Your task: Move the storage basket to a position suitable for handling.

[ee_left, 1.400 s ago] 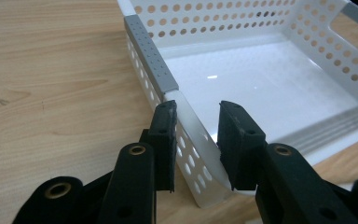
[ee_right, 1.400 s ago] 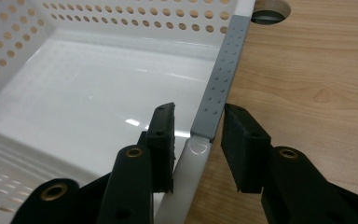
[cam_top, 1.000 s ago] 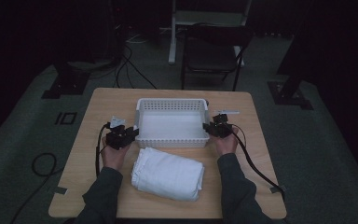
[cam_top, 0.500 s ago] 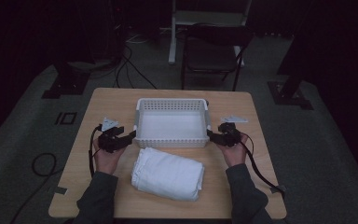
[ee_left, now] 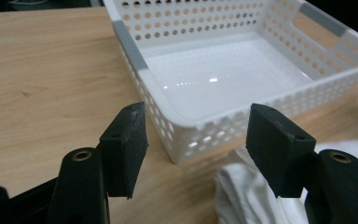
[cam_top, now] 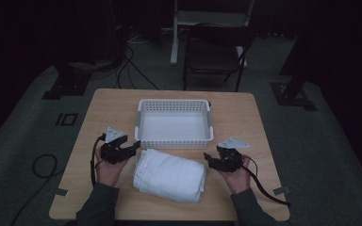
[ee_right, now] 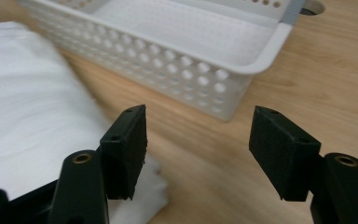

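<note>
Two grippers were in your hands at the near edge of the table (cam_top: 99, 113), one on each side of the folded white towel (cam_top: 169, 175). Your left gripper (cam_top: 133, 148) sat just beside the towel's left end, pointing inward toward it; its jaws had just been opening and stood apart with nothing between them. In the left gripper view the towel (ee_left: 247, 196) lay low and to the right, under the right-hand jaw, with the near corner of the white basket (ee_left: 182, 126) straight ahead in the gap. Your right gripper (cam_top: 208, 161) sat just beside the towel's right end, also pointing inward. Its jaws had likewise just been opening and were parted, gripping nothing. In the right gripper view the towel (ee_right: 32, 116) lay to the left, behind and below the left-hand jaw, and bare wood showed between the jaws; whether that jaw touched the cloth could not be told.

Beyond the towel stood the basket (cam_top: 175, 141), perforated, with grey handle strips, nothing inside it, its near wall just beside the towel's far edge. Past the table, on the dark floor, stood a folding chair (cam_top: 214, 59), with loose cables (cam_top: 132, 61) to the left.
</note>
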{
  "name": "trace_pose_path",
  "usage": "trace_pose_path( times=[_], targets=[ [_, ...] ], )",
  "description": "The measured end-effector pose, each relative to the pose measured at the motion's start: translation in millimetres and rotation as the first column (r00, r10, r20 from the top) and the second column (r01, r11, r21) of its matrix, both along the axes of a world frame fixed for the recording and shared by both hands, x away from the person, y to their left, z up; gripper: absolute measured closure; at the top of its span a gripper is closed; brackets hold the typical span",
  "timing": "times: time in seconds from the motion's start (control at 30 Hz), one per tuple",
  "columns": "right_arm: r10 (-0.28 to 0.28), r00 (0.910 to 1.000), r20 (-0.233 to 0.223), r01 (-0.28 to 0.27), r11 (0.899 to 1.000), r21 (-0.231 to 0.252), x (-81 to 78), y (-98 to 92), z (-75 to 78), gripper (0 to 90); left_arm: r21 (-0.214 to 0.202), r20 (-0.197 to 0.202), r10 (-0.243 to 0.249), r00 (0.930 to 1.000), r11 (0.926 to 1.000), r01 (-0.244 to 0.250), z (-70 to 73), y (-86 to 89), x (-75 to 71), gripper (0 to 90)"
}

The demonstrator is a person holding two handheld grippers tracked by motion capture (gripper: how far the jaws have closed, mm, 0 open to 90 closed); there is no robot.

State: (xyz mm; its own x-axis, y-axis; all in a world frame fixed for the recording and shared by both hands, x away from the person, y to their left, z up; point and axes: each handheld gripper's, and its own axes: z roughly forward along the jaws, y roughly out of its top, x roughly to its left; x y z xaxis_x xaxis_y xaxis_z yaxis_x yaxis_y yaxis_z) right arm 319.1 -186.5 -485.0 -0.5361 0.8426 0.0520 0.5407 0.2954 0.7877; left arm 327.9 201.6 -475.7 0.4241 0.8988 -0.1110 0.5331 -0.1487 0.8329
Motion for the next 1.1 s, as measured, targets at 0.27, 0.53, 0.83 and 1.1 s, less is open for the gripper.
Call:
trace_pose_path(
  times=[0.27, 0.53, 0.83, 1.1],
  targets=[
    [0.079, 0.9968, 0.003, -0.079, 0.997, 0.005, -31.6, 15.2, -4.4, 32.5, 0.014, -0.023, -0.057, 0.9981, 0.9982, 0.057, -6.5, -13.0, -19.4, 38.0],
    [0.103, 0.9944, -0.022, -0.103, 0.994, 0.03, -57.3, 16.5, -7.4, 23.9, 0.017, -0.06, -0.098, 0.9934, 0.9949, 0.099, -13.6, -22.8, -37.4, 37.0],
    [0.205, 0.9757, -0.079, -0.202, 0.979, 0.035, -70.3, 33.2, -22.0, 18.5, 0.017, -0.099, -0.122, 0.9875, 0.9921, 0.124, -24.9, -24.8, -47.5, 37.3],
    [0.191, 0.9791, -0.07, -0.197, 0.975, -0.101, -65.3, 40.8, -32.3, 18.5, 0.018, -0.121, -0.125, 0.9848, 0.9916, 0.128, -36.1, -30.8, -45.9, 37.8]
  ],
)
